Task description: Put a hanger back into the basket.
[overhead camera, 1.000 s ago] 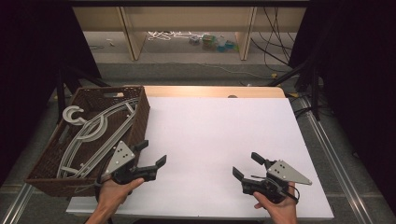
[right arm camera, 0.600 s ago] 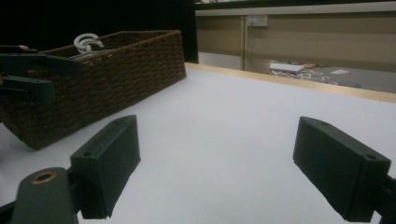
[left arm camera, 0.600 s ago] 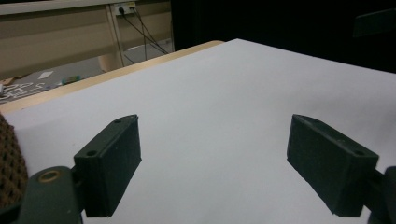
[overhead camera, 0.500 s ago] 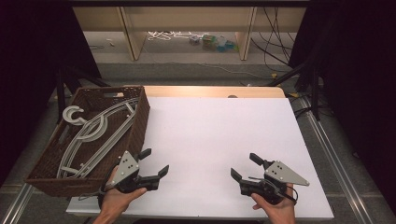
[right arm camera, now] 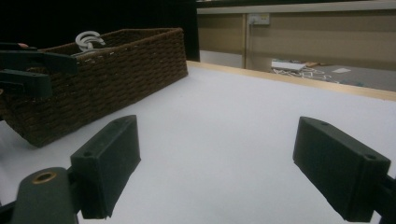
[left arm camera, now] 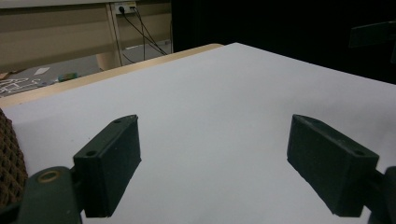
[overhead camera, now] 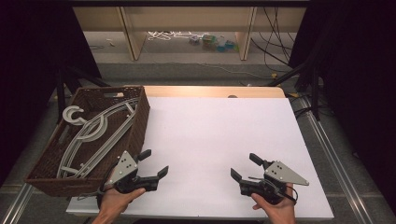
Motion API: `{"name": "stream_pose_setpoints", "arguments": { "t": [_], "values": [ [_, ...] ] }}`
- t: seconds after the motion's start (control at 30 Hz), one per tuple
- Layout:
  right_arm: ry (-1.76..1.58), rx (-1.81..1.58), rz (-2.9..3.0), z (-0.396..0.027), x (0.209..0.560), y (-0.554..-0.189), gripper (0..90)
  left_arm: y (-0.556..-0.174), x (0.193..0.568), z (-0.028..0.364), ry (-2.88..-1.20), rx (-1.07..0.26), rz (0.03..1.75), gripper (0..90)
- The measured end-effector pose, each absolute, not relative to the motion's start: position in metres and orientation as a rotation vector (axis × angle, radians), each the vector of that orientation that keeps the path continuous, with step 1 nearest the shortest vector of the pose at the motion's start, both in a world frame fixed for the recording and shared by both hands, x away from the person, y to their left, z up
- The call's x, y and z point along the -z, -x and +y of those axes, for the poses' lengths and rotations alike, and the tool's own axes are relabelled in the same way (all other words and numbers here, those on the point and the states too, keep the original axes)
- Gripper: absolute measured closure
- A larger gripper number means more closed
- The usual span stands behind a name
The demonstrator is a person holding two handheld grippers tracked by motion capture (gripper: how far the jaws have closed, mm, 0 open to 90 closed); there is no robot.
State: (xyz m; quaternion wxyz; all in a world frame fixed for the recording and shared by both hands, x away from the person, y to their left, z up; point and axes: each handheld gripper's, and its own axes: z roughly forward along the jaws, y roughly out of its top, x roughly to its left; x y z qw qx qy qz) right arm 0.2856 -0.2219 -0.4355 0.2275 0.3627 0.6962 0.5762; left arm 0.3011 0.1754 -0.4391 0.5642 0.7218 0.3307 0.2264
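Landmark: the wicker basket (overhead camera: 135, 122) at the left end of the white table (overhead camera: 219, 135).

Nearest, along the table's front edge: left gripper (overhead camera: 154, 164) held in a hand (overhead camera: 114, 203), sitting just off the basket's near right corner, jaws spread wide with nothing between them. In the left gripper view both jaws stand far apart over bare white surface, with a sliver of basket weave (left arm camera: 9, 158) at the left edge.

Right gripper (overhead camera: 245, 167), held in the other hand (overhead camera: 275, 210), sits well apart from the basket, toward the table's right side at the same near edge. Jaws also spread wide, empty. In the right gripper view the basket (right arm camera: 116, 79) lies ahead to the left, with the left gripper (right arm camera: 32, 70) dark in front of it.

In the basket: grey plastic hangers (overhead camera: 100, 135) stacked lengthwise, one hook (overhead camera: 72, 114) curling up over the far left rim.

Beyond the basket: a strip of bare wood table edge (overhead camera: 210, 91), then floor with cables (overhead camera: 275, 32) and shelf legs.
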Motion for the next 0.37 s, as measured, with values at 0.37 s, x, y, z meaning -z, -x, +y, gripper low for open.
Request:
{"name": "stream_pose_setpoints", "arguments": {
  "t": [0.37],
  "values": [
    [-1.022, -1.584, 1.927, -0.2226, 0.4362, -0.2862, 15.7, -0.3018, 0.4404, 0.1743, -1.702, -0.526, 0.785, 16.9]
  ]
}}
